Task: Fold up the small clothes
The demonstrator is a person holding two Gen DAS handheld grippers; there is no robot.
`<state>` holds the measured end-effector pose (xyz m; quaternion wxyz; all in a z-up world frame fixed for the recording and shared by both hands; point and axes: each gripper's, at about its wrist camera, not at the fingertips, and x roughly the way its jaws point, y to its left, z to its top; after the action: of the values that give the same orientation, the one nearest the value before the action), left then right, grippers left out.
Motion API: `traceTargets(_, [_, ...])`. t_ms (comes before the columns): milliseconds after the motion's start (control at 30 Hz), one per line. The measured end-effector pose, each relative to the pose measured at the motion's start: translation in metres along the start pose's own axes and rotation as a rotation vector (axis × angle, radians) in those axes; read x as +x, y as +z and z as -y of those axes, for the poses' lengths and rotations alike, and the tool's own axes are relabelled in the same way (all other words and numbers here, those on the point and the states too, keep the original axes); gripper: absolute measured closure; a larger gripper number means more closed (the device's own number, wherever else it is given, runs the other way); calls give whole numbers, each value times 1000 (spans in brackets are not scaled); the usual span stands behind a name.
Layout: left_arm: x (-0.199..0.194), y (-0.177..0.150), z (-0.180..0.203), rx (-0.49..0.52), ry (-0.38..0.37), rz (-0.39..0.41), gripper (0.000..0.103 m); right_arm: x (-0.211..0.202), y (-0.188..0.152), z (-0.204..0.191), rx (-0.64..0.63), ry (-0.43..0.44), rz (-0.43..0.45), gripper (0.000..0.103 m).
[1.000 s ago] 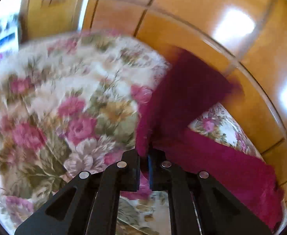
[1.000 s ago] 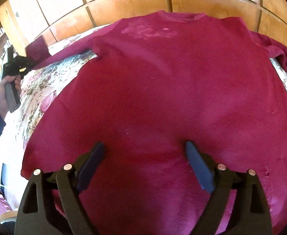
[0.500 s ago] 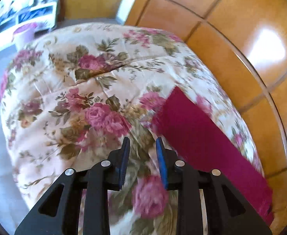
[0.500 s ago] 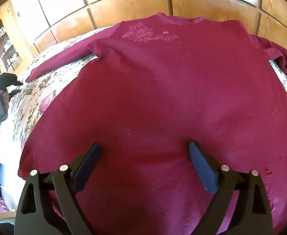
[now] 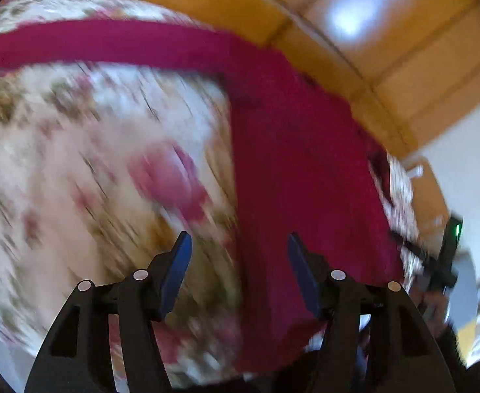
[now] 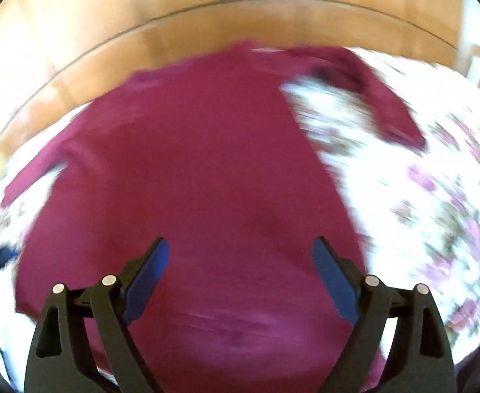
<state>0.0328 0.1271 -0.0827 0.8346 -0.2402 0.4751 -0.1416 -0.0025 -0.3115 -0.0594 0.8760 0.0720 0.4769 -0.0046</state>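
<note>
The red shirt [image 6: 200, 177] lies flat on the flowered bedcover [image 6: 436, 196], collar toward the wooden wall [image 6: 141, 32]. The left gripper [image 5: 238, 262] and right gripper [image 6: 240, 262] hang above, both spread and empty.

Blurred maroon sweater [image 6: 191, 170] spread flat on floral bedspread [image 6: 436, 196], right claw [image 6: 240, 262] gaping above its hem
</note>
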Motion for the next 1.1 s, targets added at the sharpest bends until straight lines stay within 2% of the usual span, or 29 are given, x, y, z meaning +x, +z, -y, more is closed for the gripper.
traceTargets(67, [5,-16,8,11,-14,-25,47,3,-7,14,21,-5,-28,16])
traceTargets(100, [6,-21,11,13,-18,-26,53,7,-15,19,26,20,-61,25])
traceTargets(133, [7,-27,15,20,-14,-31,69,9,-18,20,26,40,-78,38])
traceTargets(167, [8,-31,18,34,1,-37,89,8,-23,19,18,48,-69,40])
traceTargets(200, [9,-33,20,44,17,-34,95,6,-25,17,5,65,-60,53])
traceTargets(233, [8,-33,20,46,20,-29,96,5,-27,16,2,83,-61,74])
traceTargets(300, [2,-32,25,48,11,-16,97,-3,-26,14,-29,98,-57,90])
traceTargets(333, [0,-32,22,51,4,-12,97,-8,-27,13,-39,102,-53,92])
traceTargets(433, [-12,-37,25,74,-13,-14,97,-25,-28,20,-53,119,-28,93])
traceTargets(500, [-13,-44,25,90,13,-36,97,-25,-31,23,-62,107,-33,94])
traceTargets(600, [-5,-49,16,54,70,-78,96,-10,-37,24,-62,98,-80,92])
traceTargets(633, [-7,-47,13,33,64,-75,88,-9,-35,25,-49,109,-82,88])
traceTargets(667, [-11,-43,14,28,65,-61,74,-10,-33,27,-41,116,-76,84])
traceTargets(700, [-16,-38,15,32,73,-37,69,-13,-30,30,-34,114,-62,70])
traceTargets(733, [-22,-34,16,38,82,-6,62,-16,-23,37,-20,98,-32,52])
traceTargets(767, [-28,-25,17,37,84,31,58,-20,-17,43,-3,74,1,49])
traceTargets(833, [-35,-13,21,42,89,81,55,-23,-1,56,21,21,45,51])
traceTargets(900, [-33,4,34,90,118,130,55,-23,17,65,11,-70,106,51])
traceTargets(1000, [-9,21,54,149,160,130,55,-5,49,77,4,-135,140,51])
traceTargets(1100, [20,31,74,187,156,98,55,25,84,84,-38,-193,136,51])
